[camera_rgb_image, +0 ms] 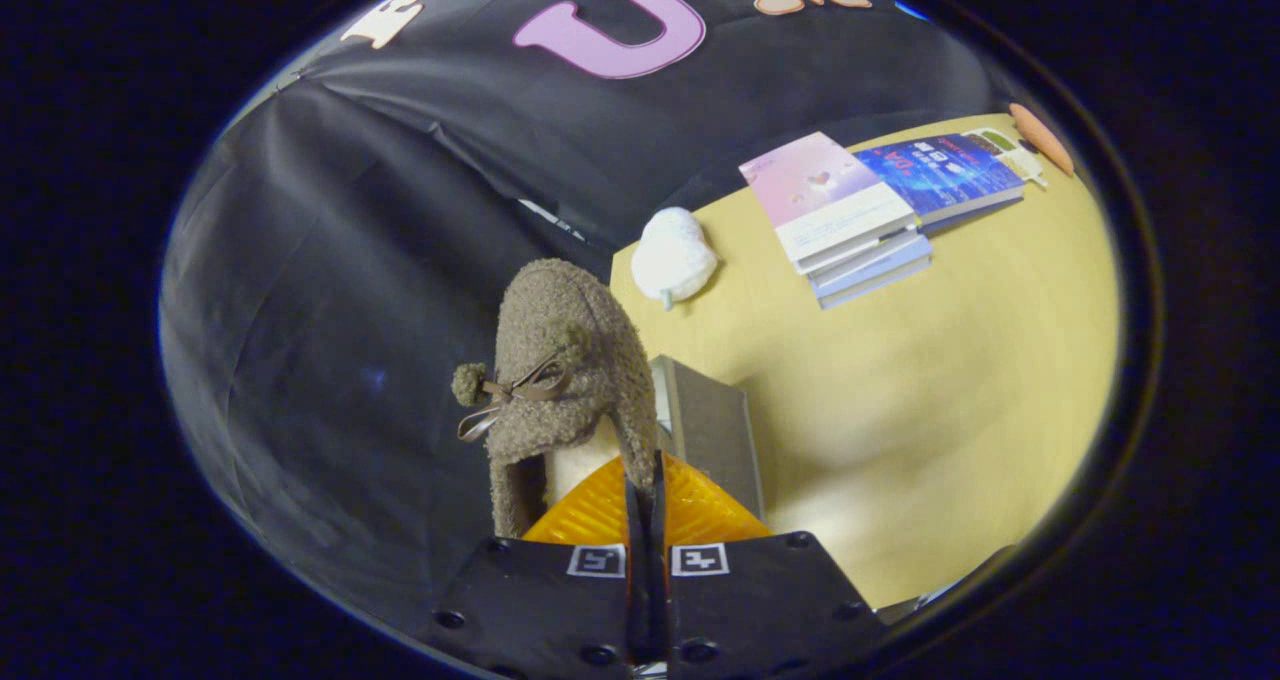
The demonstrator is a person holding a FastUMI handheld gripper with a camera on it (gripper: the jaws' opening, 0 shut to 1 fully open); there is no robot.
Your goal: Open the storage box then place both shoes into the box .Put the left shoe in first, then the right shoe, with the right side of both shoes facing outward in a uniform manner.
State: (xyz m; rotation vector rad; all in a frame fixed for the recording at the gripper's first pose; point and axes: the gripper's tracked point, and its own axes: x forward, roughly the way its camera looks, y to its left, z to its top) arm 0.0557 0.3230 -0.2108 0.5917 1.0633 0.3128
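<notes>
A fuzzy brown slipper shoe (565,360) with a small ribbon bow and a pompom hangs in the air, toe up, its pale lining showing at the opening. My gripper (645,480) is shut on the rim of the shoe's opening, with both fingers pressed close together on the fabric. Just behind the shoe and the fingers, a grey storage box (710,430) stands on the yellow table (950,390); I cannot tell whether it is open.
A white fluffy item (672,255) lies near the table's far corner. A stack of books (850,220) and a blue book (945,175) rest further along, with an orange object (1040,138) beyond them. Black cloth wall surrounds the table.
</notes>
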